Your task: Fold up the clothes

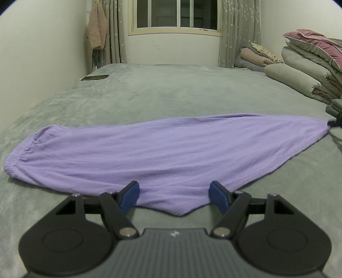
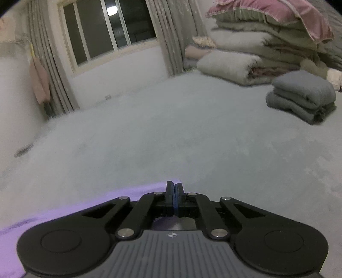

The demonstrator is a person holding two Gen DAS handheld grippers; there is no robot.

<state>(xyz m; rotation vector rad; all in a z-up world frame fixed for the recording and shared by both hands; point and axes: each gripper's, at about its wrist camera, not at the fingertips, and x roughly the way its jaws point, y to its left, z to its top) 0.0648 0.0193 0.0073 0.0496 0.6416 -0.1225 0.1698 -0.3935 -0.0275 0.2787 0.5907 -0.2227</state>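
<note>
Left tongs (image 1: pixel 173 195) wide open, low over the bed (image 1: pixel 171 94), blue pads (image 1: pixel 130 197) spread apart. Between the pads, the near pointed edge of the purple pants (image 1: pixel 149 154). Pads close to the cloth, not squeezing it. Hard to tell if touching.

Purple pants flat on the grey bed, stretched long from side to side. Stretchy waistband (image 1: pixel 15 162) at the far left, a bit bunched. Far right corner pulled to a thin point, meeting the tip of the right tongs (image 1: pixel 331 123) at the edge of the left view.

Right tongs (image 2: pixel 173 192) closed tight in the right view, pads pressed together. Purple pants (image 2: pixel 64 211) showing just under and to the left of them, running off to the lower left. Squeezing the corner of the pants, going by the pulled point in the left view. Right view blurry.

Phone (image 1: pixel 95 77) flat on the bed, far back on the left, near the wall. Pink cloth (image 1: pixel 97 30) hanging by the curtain (image 1: pixel 113 32). Dark window (image 1: pixel 175 14) in the back wall. Big pile of folded blankets (image 1: pixel 310 70) on the right side of the bed, pink one on top. Small stack of folded grey cloth (image 2: pixel 303 96) on the bed in front of that pile, well apart from the pants.
</note>
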